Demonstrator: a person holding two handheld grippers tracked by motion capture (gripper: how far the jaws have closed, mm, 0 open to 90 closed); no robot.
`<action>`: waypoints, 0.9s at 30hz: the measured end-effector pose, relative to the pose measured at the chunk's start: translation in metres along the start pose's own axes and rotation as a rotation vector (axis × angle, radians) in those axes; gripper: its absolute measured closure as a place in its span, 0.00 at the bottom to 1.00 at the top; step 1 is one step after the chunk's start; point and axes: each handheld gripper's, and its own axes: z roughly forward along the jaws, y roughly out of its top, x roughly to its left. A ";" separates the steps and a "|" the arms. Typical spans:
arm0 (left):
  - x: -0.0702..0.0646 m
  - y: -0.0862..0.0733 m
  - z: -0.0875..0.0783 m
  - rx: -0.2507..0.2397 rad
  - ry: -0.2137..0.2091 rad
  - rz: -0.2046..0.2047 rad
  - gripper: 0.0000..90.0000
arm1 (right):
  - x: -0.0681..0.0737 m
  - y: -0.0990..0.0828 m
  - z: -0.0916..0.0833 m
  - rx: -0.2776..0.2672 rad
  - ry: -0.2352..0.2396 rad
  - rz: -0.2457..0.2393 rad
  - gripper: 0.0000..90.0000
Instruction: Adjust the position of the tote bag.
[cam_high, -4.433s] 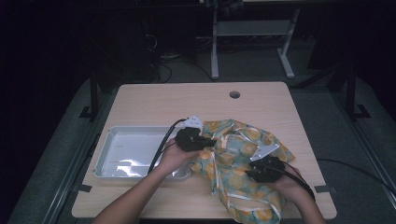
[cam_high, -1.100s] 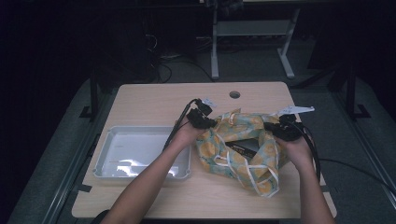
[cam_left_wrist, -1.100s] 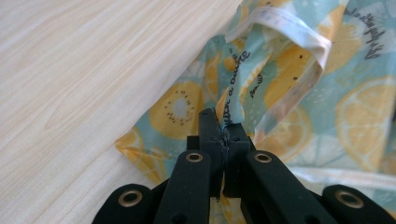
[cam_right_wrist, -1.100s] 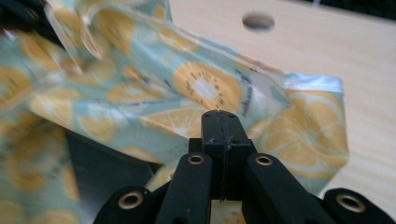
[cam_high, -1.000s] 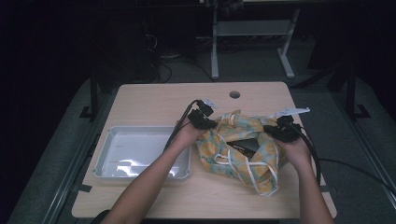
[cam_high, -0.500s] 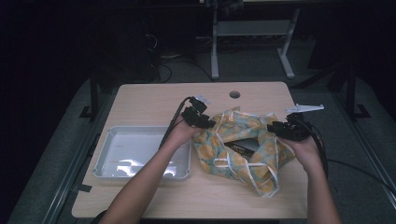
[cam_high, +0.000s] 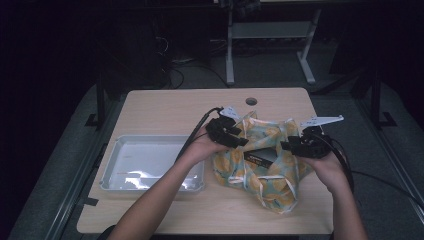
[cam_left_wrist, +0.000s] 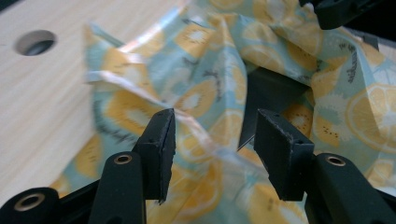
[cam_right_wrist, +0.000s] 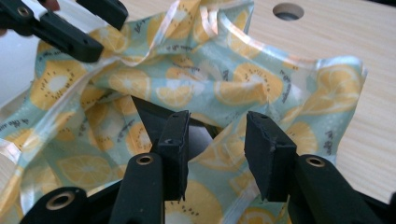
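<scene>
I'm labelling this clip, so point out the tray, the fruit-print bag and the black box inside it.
tray (cam_high: 150, 160): high view, bare floor of the tray.
fruit-print bag (cam_high: 272, 187): high view, lower front of the bag.
black box (cam_high: 261, 157): high view, its top face showing in the bag's mouth.

Pale wood-grain worktop (cam_high: 170, 112), matt. Glossy citrus-print plastic bag (cam_high: 272, 182), crinkled. Shiny rectangular metal tray (cam_high: 150, 162). Matt black plastic tongs (cam_left_wrist: 210, 144).

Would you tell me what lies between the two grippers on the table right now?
In the high view, a black flat object lies in the open citrus-print bag, between the left gripper and the right gripper.
</scene>
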 end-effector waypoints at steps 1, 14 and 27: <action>-0.002 0.001 0.005 0.008 0.001 0.005 0.53 | 0.000 -0.001 0.001 0.007 0.002 0.006 0.66; -0.011 0.001 0.031 0.120 0.064 0.104 0.72 | -0.002 -0.007 0.006 0.025 -0.008 0.006 0.61; 0.001 0.002 0.023 0.059 0.021 0.039 1.00 | 0.002 -0.007 0.007 0.038 -0.009 -0.009 0.61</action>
